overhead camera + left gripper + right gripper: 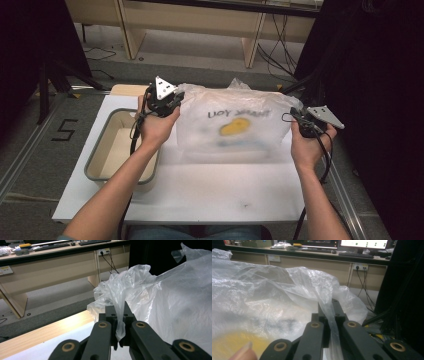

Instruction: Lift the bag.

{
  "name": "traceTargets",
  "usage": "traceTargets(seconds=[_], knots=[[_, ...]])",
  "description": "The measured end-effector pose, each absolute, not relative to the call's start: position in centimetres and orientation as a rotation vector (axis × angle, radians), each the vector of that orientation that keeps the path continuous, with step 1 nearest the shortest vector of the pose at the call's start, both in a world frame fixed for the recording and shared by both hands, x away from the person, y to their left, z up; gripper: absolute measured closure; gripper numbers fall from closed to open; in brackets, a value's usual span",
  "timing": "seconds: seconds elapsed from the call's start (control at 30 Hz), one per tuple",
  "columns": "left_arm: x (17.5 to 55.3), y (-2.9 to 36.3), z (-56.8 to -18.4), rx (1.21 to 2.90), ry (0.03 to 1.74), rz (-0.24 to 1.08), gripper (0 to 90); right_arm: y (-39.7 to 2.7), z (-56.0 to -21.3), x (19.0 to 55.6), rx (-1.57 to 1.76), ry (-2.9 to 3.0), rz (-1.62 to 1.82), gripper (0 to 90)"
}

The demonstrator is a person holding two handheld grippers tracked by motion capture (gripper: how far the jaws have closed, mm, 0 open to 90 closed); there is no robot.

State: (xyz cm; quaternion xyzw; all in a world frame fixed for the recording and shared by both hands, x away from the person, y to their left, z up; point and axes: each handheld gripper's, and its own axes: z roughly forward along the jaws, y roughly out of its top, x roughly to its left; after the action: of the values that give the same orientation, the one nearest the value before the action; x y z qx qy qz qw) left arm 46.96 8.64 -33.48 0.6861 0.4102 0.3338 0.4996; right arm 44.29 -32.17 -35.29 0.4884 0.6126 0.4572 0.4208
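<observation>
The plastic bag is clear to milky white, with dark lettering across it and a yellow blotch just below the lettering, fringed with a faint blue smear. The counter under the bag is white, with a pale wood strip along its far edge. To the left of the bag sits a tray with a grey rim and a cream inside. The left hand-held gripper at the bag's left corner is black with a light grey three-cornered plate; the right hand-held gripper at the bag's right corner is the same black and grey. In the gripper views, brass-coloured rivets dot the black jaws. The floor left of the counter is grey with a black mark like a 5.
</observation>
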Motion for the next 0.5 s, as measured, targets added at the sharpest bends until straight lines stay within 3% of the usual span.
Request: traceTargets(seconds=[0.5], knots=[[47.66, 8.34, -33.93, 1.662, 1.011, 0.800, 87.7, -31.88, -35.96, 45.25, 1.253, 1.562, 1.121, 89.9]])
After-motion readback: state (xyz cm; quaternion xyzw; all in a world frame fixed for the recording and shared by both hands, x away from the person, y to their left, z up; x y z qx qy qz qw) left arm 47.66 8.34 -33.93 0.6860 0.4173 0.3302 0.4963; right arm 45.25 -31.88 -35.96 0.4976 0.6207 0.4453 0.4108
